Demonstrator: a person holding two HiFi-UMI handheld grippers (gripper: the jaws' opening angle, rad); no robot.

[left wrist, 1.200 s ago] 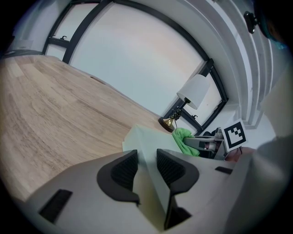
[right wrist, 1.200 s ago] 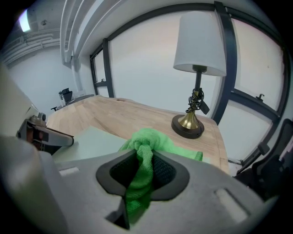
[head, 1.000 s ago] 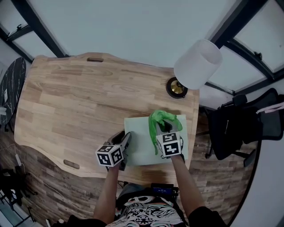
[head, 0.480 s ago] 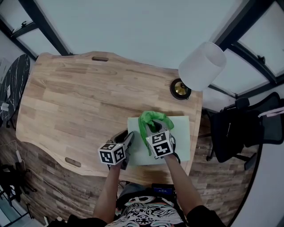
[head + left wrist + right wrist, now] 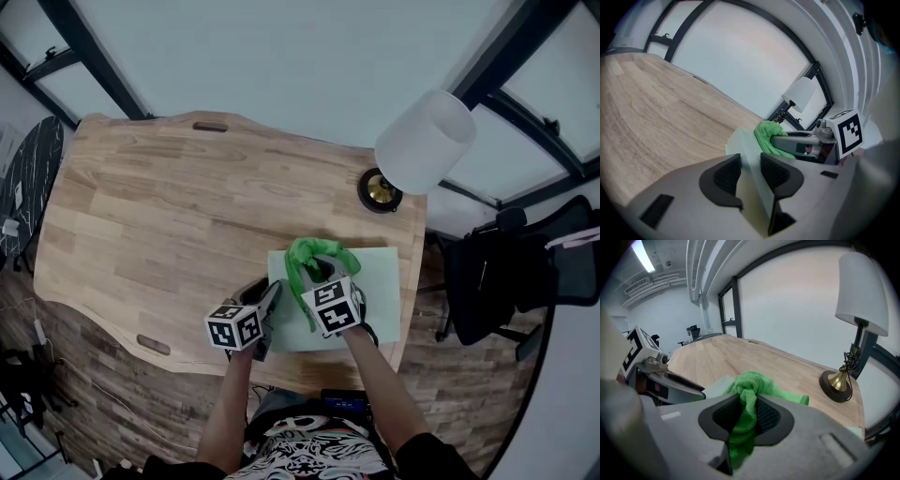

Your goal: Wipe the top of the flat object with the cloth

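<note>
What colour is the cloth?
The cloth is bright green. It shows best in the right gripper view.

Bunched green cloth [image 5: 314, 255] lies atop the pale-green flat board [image 5: 380, 292].

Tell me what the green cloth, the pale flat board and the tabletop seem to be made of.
The green cloth: soft microfibre or terry, by its fuzzy knitted nap and limp bunching. The pale flat board: probably plastic or foam, matte, smooth, uniform pale green; unclear which. The tabletop: wood, with visible grain and joined staves, satin finish.
</note>
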